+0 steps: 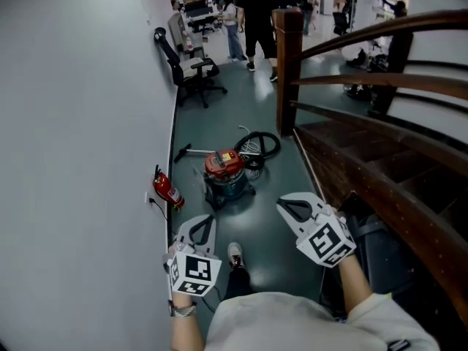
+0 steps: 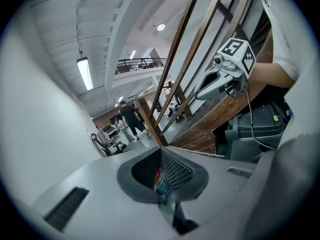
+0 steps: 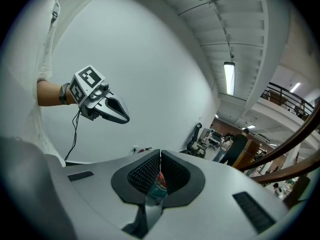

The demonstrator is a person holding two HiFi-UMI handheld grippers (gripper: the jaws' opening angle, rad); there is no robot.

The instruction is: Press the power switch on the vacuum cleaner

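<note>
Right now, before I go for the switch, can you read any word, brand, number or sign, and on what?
No text is legible in any view.
Vacuum: any label is too small to read.
Extinguisher: label is too small to read.
Left cube, right cube: black-and-white square patterns only, no words.

Vacuum [image 1: 224, 172] sits on the floor [image 1: 219, 119] ahead of you, extinguisher [image 1: 167, 189] just left of it. Your left gripper [image 1: 208, 219] and right gripper [image 1: 282, 205] hover short of it.

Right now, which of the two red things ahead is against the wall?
The fire extinguisher, a slim red cylinder by the wall. The vacuum cleaner, red-lidded with a teal drum, stands farther out.
</note>
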